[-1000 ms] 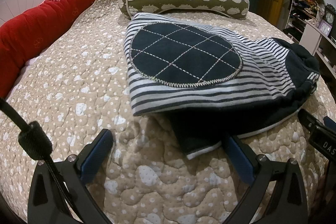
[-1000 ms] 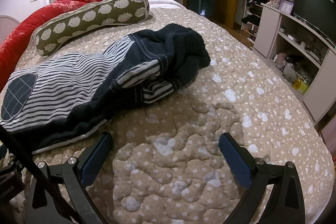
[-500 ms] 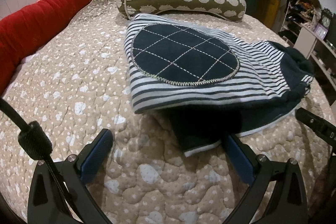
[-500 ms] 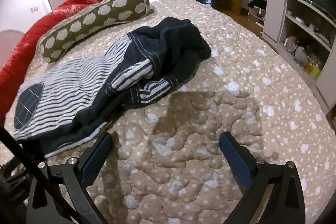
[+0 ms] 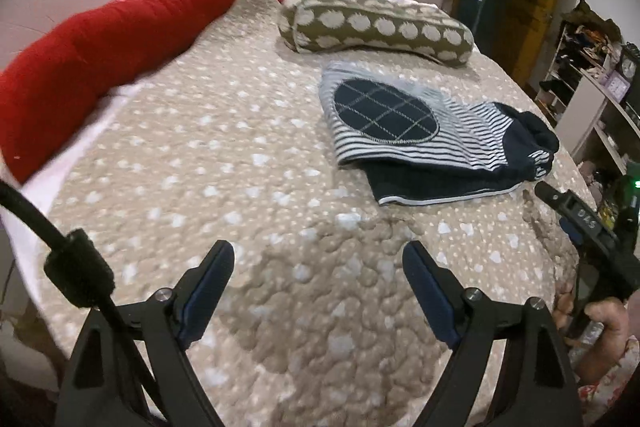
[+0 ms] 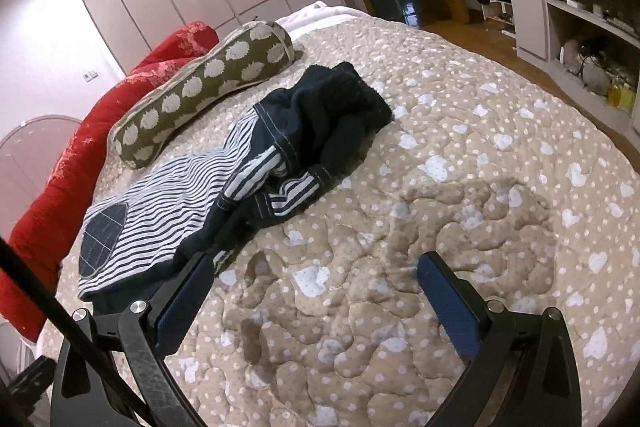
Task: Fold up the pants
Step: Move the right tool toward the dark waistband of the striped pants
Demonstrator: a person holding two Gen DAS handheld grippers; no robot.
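The folded pants (image 5: 432,143) lie on the bed, navy and white striped with a round navy checked patch on top. In the right wrist view the pants (image 6: 224,195) stretch from lower left to the crumpled navy waist end in the middle. My left gripper (image 5: 318,267) hovers over bare quilt well short of the pants, its jaws closing with nothing between them. My right gripper (image 6: 316,275) stands open, its left finger close to the pants' near edge, nothing between the pads. The right gripper's body (image 5: 580,227) shows at the right edge of the left wrist view, with a hand below it.
A beige quilted bedspread (image 5: 224,163) with white spots covers the bed. A red bolster (image 5: 132,31) runs along the left side. An olive spotted pillow (image 5: 376,27) lies behind the pants. White shelves (image 6: 576,11) with clutter stand to the right, wardrobe doors behind.
My left gripper has pulled back and up from the pants, which now look smaller and farther off; its jaws have narrowed. The right gripper has rolled, so its view tilts.
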